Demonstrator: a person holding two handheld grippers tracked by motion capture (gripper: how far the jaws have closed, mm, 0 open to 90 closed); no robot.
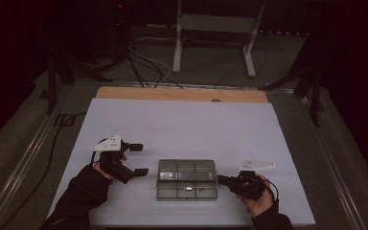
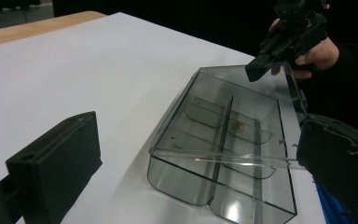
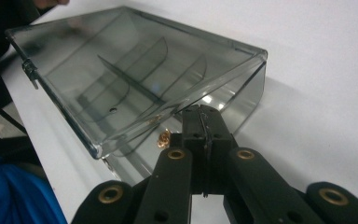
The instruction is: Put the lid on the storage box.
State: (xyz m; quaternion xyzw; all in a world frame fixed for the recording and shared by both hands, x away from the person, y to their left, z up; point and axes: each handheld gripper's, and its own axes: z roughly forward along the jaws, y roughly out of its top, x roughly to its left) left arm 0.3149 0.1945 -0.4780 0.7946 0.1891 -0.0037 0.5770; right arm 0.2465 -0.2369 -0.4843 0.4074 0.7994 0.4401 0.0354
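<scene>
A smoky clear plastic compartment box (image 1: 187, 178) sits near the front middle of the white table (image 1: 182, 124). Its hinged lid (image 3: 121, 70) is tilted up a little. A small golden piece (image 3: 163, 138) lies in one compartment. My right gripper (image 1: 221, 180) is shut with its two jaws pressed together; in the right gripper view their tip (image 3: 203, 114) sits at the gap under the lid's edge, with nothing seen between them. My left gripper (image 1: 139, 159) stands open just left of the box, apart from it, and its black fingers (image 2: 56, 158) frame the box in the left gripper view.
A bare wooden strip (image 1: 182, 94) runs along the table's far edge. Behind it on the floor stand a white frame (image 1: 215, 28) and several cables (image 1: 143, 67). The table's front edge lies close under both hands.
</scene>
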